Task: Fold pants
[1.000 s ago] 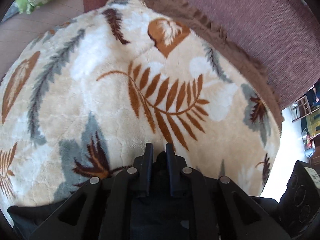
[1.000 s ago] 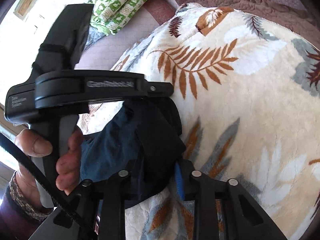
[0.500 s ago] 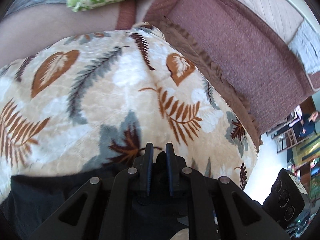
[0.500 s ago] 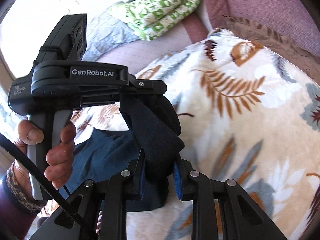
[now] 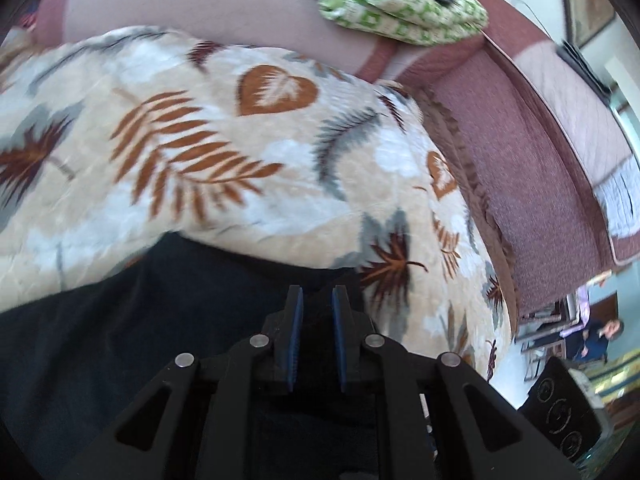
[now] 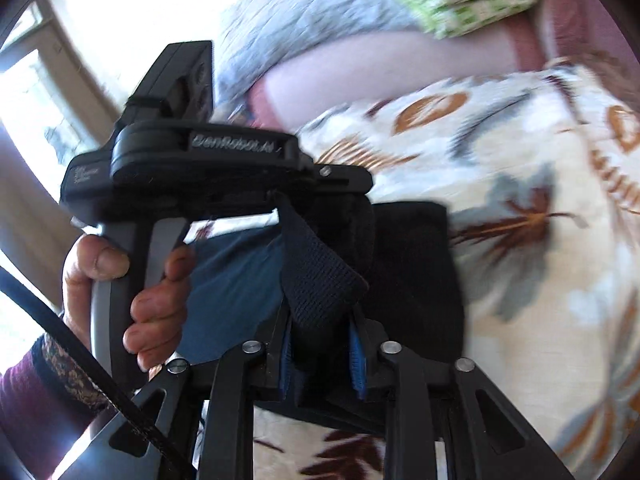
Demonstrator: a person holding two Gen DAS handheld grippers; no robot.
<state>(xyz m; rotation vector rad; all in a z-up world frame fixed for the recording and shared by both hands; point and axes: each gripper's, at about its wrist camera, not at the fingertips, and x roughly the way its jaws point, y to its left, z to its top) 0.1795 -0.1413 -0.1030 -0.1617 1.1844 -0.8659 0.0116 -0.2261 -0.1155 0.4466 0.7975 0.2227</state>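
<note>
1. Pants (image 6: 412, 280) of dark navy cloth are lying partly on the leaf-printed blanket (image 5: 240, 184), with one knitted band (image 6: 320, 276) lifted up from the rest.
2. In the left wrist view the pants (image 5: 132, 320) are spreading as a dark sheet over the lower left of the blanket.
3. The right gripper (image 6: 322, 354) is grasping that knitted band; its blue pads are pressing on the cloth, and its jaws have just been opening a little.
4. The left gripper (image 5: 316, 336) is standing nearly closed, its pads a narrow gap apart with dark cloth between them; whether they are pinching it is hard to tell.
5. A hand (image 6: 132, 300) in a maroon sleeve is holding the handle of the left gripper (image 6: 348, 200).
6. The green patterned cloth (image 5: 404, 4) is lying on the bed beyond the blanket.
7. Motion blur is smearing both views, and the gripper bodies are hiding the lower part of the pants.
</note>
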